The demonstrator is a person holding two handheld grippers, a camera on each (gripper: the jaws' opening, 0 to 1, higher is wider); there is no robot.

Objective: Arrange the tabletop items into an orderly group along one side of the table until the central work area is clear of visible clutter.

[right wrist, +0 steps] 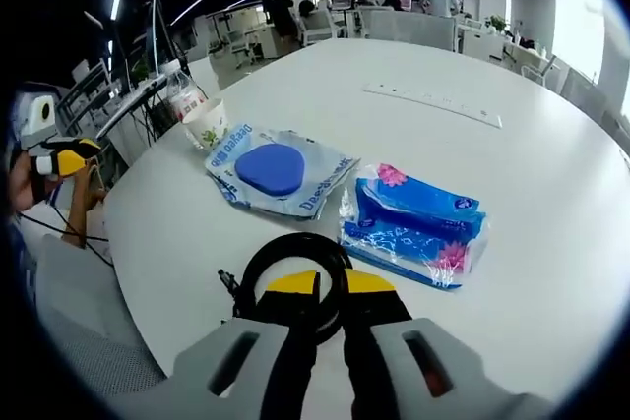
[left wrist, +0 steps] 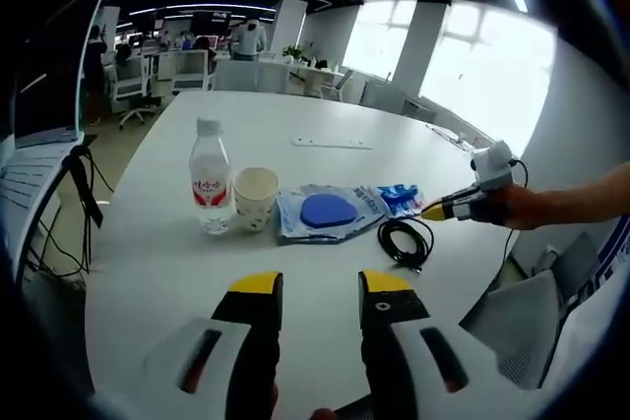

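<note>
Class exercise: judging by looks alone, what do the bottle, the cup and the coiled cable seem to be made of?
Bottle: clear glossy plastic, since it is see-through, with a white cap.
Cup: probably matte paper, cream, with a printed leaf pattern on its side.
Cable: black, smooth rubbery or plastic sheath, bent into a loose coil.

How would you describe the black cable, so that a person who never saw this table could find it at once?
On the white round table, a row of items runs from a water bottle to a blue tissue pack. The black cable lies just in front of the right tongs, beside that pack. It is the only black item, coiled into a ring.
</note>
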